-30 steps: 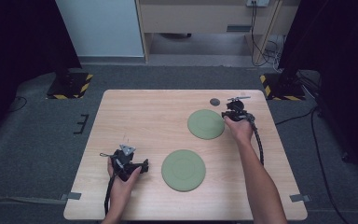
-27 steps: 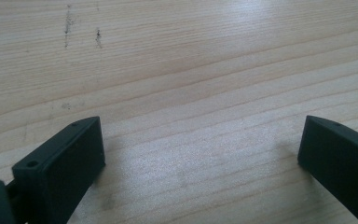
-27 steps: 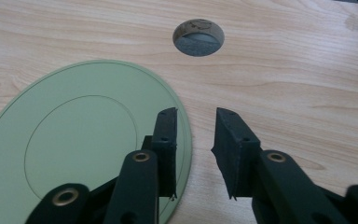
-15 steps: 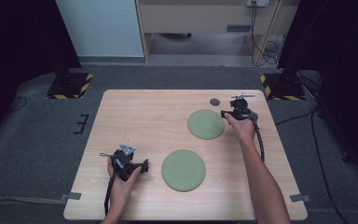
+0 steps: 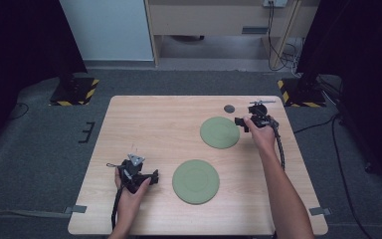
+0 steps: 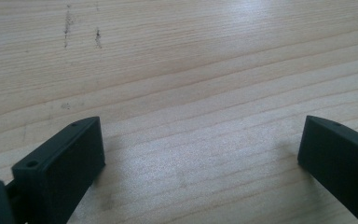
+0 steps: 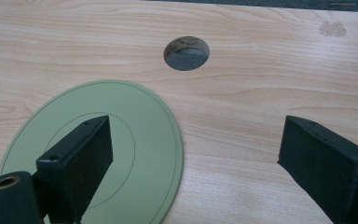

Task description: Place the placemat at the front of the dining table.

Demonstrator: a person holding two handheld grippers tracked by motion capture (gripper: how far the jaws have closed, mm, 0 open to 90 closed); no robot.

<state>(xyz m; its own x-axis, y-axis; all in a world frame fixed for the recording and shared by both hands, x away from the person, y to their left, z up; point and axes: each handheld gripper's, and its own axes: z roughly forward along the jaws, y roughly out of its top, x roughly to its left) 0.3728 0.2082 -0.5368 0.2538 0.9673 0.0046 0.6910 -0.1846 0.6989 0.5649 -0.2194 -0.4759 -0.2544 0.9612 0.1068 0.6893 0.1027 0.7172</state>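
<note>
Currently the right gripper (image 5: 242, 123) sits at the far plate's right rim, jaws spread wide and just been opening, nothing between them. In the right gripper view one jaw hangs over the plate's surface, the other over bare wood, so the rim edge lies between the jaws but unpinched.

Far green plate (image 7: 98, 154): lies flat on the wooden table (image 5: 154, 124), back right area, near a round cable hole (image 7: 186, 52). Thin, shallow, faint concentric rings; matte finish. Judged: light, stiff, likely plastic or melamine, not very fragile. The low rim hugs the tabletop, so a jaw would have trouble getting under it; best hold is probably the rim, one jaw on top and one slipped beneath, or tip an edge up first. May slide on the smooth wood when nudged.

Left gripper (image 5: 144, 177): rests on the table near the front left, jaws apart, empty, bare wood between them. Second green plate (image 5: 195, 181) lies just beside it to the right, apart.
</note>
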